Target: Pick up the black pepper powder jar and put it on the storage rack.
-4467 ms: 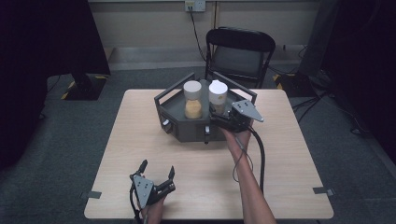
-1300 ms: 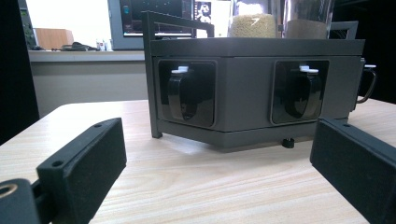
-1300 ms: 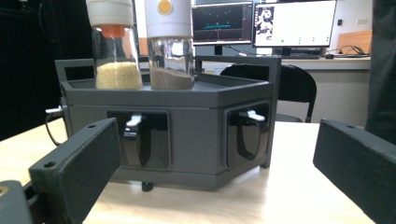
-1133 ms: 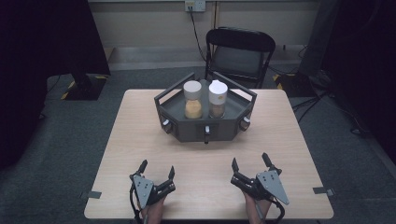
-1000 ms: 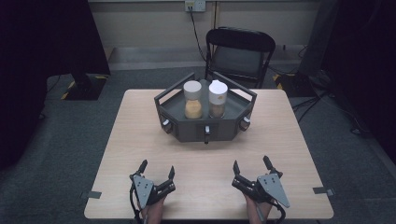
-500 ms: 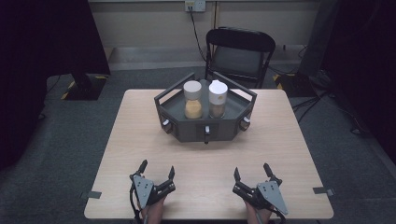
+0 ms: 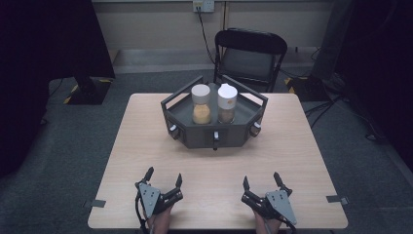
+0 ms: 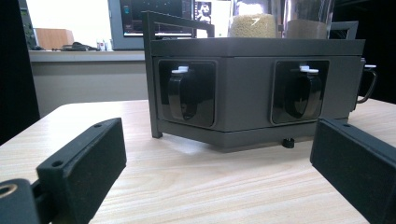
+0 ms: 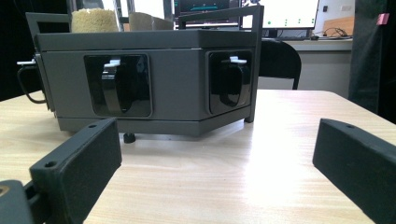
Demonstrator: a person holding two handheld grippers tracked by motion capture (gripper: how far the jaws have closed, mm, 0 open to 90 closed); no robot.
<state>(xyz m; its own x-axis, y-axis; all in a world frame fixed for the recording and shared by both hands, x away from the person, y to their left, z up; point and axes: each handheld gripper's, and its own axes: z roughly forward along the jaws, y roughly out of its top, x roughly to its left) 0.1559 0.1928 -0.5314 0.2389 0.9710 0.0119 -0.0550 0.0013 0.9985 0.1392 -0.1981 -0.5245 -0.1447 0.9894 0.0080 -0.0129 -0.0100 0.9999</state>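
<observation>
Both tools sat idle: left tool (image 7: 163, 176) and right tool (image 7: 261, 182) rested at the near worktop (image 7: 302, 146) edge, jaws spread wide, holding nothing. Grey hexagonal tray (image 7: 195, 134) stood mid-worktop, well apart from both, with two capped jars (image 7: 201, 104) upright inside, side by side. Looked like nothing in hand; either finished or not begun.

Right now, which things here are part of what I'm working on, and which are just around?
Part of the job:
grey tray
yellow-filled jar
brown-filled jar
left gripper, open
right gripper, open

Just around:
folding chair
wall socket
table, only the support
</observation>
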